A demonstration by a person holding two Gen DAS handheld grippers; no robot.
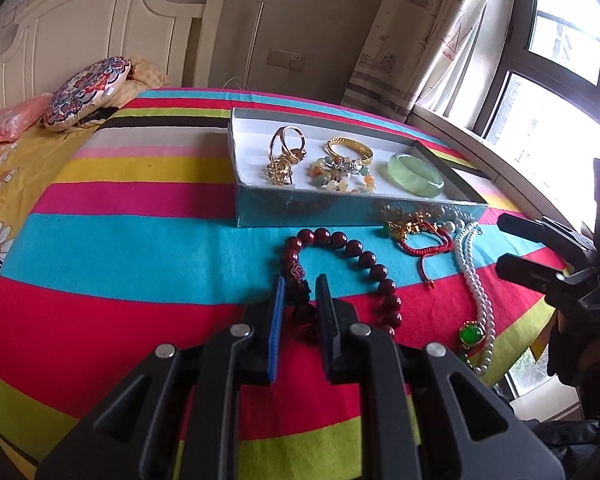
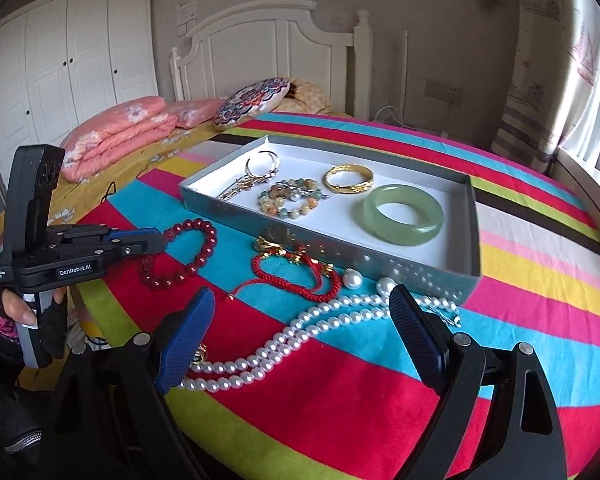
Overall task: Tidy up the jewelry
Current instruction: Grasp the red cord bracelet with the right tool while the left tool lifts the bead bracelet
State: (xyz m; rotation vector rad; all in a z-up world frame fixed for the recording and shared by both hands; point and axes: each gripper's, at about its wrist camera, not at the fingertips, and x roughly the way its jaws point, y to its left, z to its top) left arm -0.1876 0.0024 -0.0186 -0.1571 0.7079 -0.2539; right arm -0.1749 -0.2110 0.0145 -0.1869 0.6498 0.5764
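Note:
A silver tray (image 1: 340, 210) (image 2: 471, 224) on the striped bed holds a jade bangle (image 1: 416, 174) (image 2: 403, 216), a gold bangle (image 1: 349, 148) (image 2: 349, 178), a mixed-stone bead bracelet (image 1: 340, 176) (image 2: 288, 200) and gold rings (image 1: 286, 152). In front of it lie a dark red bead bracelet (image 1: 356, 248) (image 2: 196, 248), a red cord bracelet (image 1: 424, 240) (image 2: 296, 272) and a pearl necklace (image 1: 478, 292) (image 2: 300, 336) with a green pendant (image 1: 471, 335). My left gripper (image 1: 298, 292) (image 2: 160, 242) is shut on the red bead bracelet's near side. My right gripper (image 2: 302, 320) (image 1: 504, 242) is open over the pearls.
A patterned round cushion (image 1: 86, 94) (image 2: 252, 100) and folded pink quilts (image 2: 120, 136) lie at the head of the bed by the white headboard (image 2: 276, 44). A window (image 1: 540, 92) and curtain stand on the right. A white wardrobe (image 2: 68, 64) stands far left.

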